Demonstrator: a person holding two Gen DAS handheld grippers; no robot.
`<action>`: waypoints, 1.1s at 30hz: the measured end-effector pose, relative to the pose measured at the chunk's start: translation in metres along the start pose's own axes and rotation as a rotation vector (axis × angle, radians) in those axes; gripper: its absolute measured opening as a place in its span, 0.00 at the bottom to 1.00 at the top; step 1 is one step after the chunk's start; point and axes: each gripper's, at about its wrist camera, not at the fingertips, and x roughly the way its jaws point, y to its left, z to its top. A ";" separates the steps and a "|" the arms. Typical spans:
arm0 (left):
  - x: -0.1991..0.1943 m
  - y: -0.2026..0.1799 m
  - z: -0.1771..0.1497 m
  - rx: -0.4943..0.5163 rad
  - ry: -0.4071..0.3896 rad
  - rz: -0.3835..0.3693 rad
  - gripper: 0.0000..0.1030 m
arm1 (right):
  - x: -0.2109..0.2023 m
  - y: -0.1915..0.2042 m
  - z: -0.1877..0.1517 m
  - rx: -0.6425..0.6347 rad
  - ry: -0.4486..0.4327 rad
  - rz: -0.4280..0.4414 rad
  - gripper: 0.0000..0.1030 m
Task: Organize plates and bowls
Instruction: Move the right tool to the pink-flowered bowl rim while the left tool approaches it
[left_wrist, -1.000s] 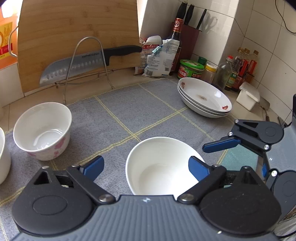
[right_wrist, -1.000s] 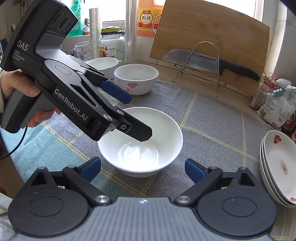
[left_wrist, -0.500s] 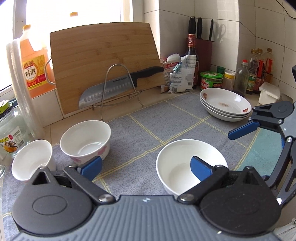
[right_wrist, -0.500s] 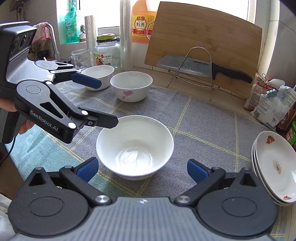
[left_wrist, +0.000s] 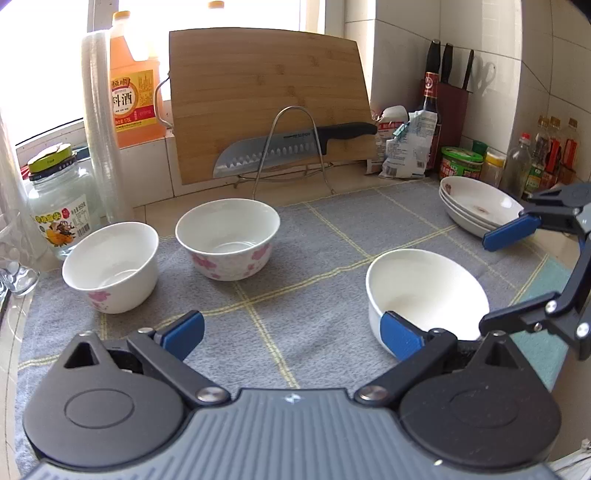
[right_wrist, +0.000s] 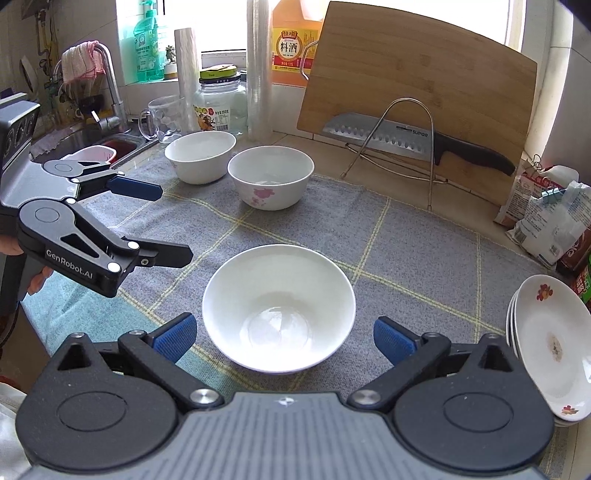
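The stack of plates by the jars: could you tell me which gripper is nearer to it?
Right. The right gripper hangs open at the plain white bowl, with the stack of plates just beside it. The left gripper, also open, is on that bowl's far side.

1. We see a mat (right_wrist: 406, 236) lying on the counter (left_wrist: 155, 210), and all the bowls stand on it.
2. Near us, mid-mat, sits one bowl (right_wrist: 279, 308), apart from the rest.
3. Far left stand two bowls side by side: the flowered bowl (right_wrist: 270, 177) and, to its left, the end bowl (right_wrist: 200, 156).
4. At the right edge lies a stack of plates (right_wrist: 546, 347).
5. Behind the mat, a cutting board (right_wrist: 417, 92) leans on the wall, with a knife (right_wrist: 413, 142) in a wire rack (right_wrist: 406, 147) before it.
6. Left of the board stand a bottle (right_wrist: 293, 40) and a jar (right_wrist: 219, 105).
7. The left tool (right_wrist: 155, 225) hangs left of the near bowl; the right tool (right_wrist: 284, 336) straddles it.
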 end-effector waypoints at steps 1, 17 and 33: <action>0.000 0.002 -0.001 0.011 -0.003 0.011 0.98 | 0.000 0.000 0.004 0.008 0.003 0.001 1.00; 0.021 0.005 0.009 -0.002 -0.008 0.146 0.98 | 0.037 -0.023 0.086 0.010 0.061 0.167 1.00; 0.071 0.006 0.034 -0.038 0.001 0.244 0.98 | 0.109 -0.055 0.144 -0.053 0.122 0.298 1.00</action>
